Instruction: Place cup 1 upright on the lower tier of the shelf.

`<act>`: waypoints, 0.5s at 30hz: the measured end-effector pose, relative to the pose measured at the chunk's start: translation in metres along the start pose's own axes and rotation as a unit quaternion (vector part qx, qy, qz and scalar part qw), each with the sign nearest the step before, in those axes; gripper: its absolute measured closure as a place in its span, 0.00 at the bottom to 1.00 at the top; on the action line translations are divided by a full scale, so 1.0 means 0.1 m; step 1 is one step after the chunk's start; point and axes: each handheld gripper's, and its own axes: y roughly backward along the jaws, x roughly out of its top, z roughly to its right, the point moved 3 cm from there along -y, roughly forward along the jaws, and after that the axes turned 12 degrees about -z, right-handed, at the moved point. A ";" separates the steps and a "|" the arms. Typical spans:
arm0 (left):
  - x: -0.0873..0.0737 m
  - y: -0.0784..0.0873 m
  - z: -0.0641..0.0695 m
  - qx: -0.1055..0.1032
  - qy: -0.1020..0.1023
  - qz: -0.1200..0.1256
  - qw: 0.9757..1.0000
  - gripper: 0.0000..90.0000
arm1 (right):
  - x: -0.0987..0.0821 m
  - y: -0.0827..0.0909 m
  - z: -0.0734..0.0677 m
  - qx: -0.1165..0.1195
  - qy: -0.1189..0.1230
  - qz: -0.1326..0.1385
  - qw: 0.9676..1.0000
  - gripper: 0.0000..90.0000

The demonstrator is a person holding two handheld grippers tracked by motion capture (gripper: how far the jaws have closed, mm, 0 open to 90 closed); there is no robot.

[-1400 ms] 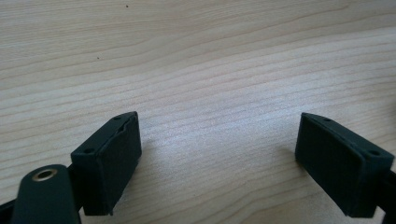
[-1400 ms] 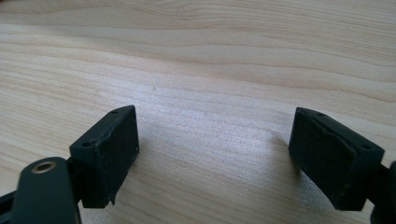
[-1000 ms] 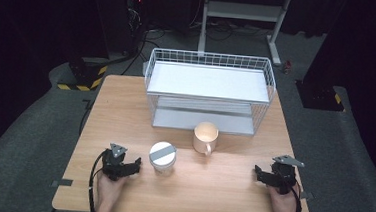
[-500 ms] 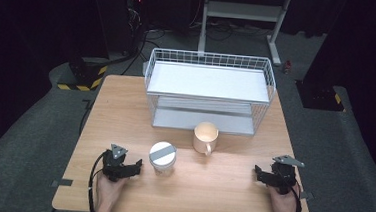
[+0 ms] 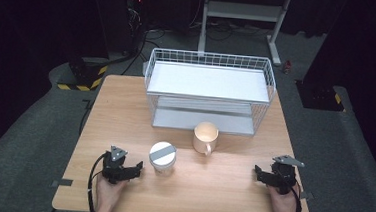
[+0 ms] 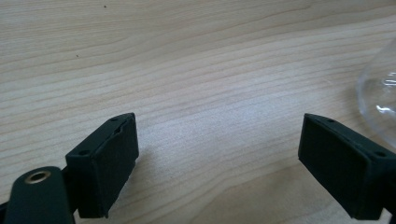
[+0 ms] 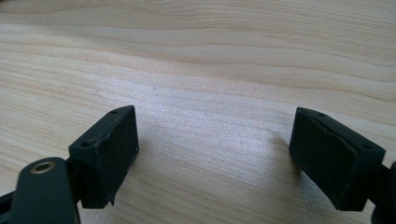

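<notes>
Found the left gripper (image 5: 136,171) at the lower left of the high view, held low over the wooden table (image 5: 220,188) by the left hand (image 5: 107,193), jaws pointing toward the frame's right. Saw both black jaws standing apart in the left gripper view (image 6: 219,154), with bare wood grain between them; had just been opening, gripping nothing. Noted the lidded cup (image 5: 162,157), white with a grey band across its lid, upright just right of that gripper, near but not touching. Caught its clear curved wall (image 6: 380,88) at the right edge of the left gripper view, beyond the right-hand jaw.

Found the right gripper (image 5: 258,174) at the lower right of the high view, held by the right hand (image 5: 282,205), jaws pointing toward the frame's left. Saw it released too in the right gripper view (image 7: 215,149): jaws wide apart, plain tabletop between.

Spotted a cream mug (image 5: 205,137) upright near the frame's centre, up and to the right of the lidded cup, handle toward the bottom edge, well apart from both grippers. Behind it, toward the top of the frame, made out a white wire rack (image 5: 207,87) with two shelves at the table's far edge.
</notes>
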 end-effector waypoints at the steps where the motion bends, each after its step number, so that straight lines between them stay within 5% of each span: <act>1: -0.01 0.01 0.01 0.005 -0.007 0.000 1.000 0.14 | 0.00 0.00 0.00 0.000 0.000 0.000 1.000 0.17; 15: -0.06 0.13 0.03 0.009 -0.002 0.004 1.000 0.10 | 0.00 0.00 0.00 0.000 0.000 0.000 1.000 0.17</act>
